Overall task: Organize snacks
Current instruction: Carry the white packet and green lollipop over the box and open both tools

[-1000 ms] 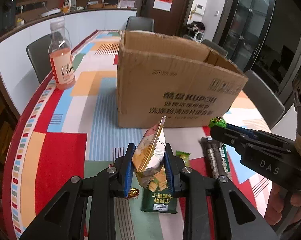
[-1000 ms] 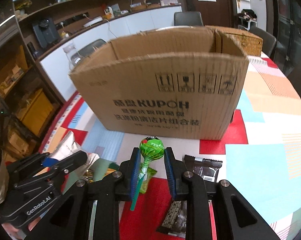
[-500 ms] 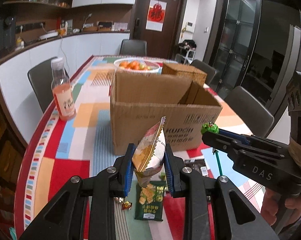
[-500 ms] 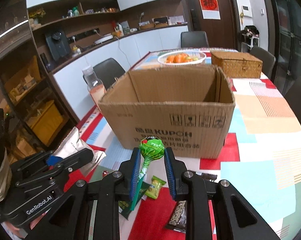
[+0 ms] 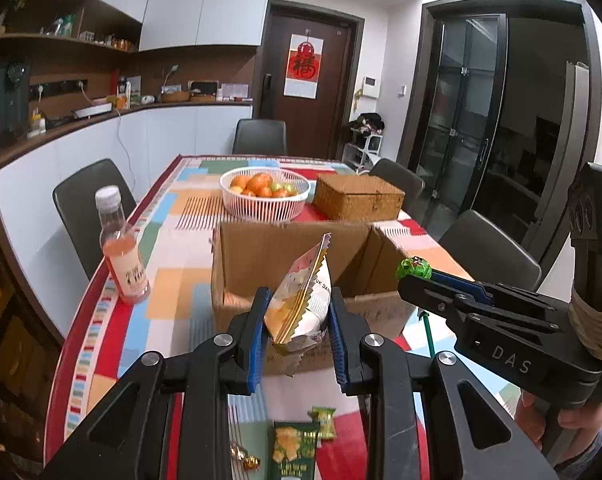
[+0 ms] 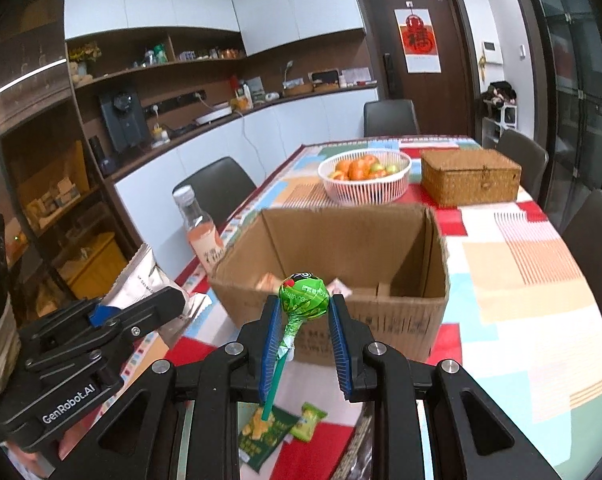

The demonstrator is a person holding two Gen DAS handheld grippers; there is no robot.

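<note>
My left gripper (image 5: 297,320) is shut on a white and orange snack bag (image 5: 301,304), held up in front of the open cardboard box (image 5: 245,260). My right gripper (image 6: 304,320) is shut on a green lollipop (image 6: 303,292) with its green stick hanging down, just before the box (image 6: 381,320). Some packets lie inside the box (image 6: 341,288). On the table below lie a dark green snack pack (image 5: 293,452), a small green candy (image 5: 325,422) and a gold-wrapped sweet (image 5: 251,462). The right gripper shows in the left wrist view (image 5: 413,276), the left one in the right wrist view (image 6: 173,300).
A pink drink bottle (image 5: 121,256) stands left of the box. Behind the box are a white basket of oranges (image 5: 265,200) and a wicker box (image 5: 359,198). Dark chairs (image 5: 489,256) ring the colourful table (image 5: 173,280). A dark wrapper (image 6: 361,440) lies under the right gripper.
Both grippers have risen with their snacks; the box now sits lower in view and its open inside shows, with the fruit basket and wicker box behind it.
</note>
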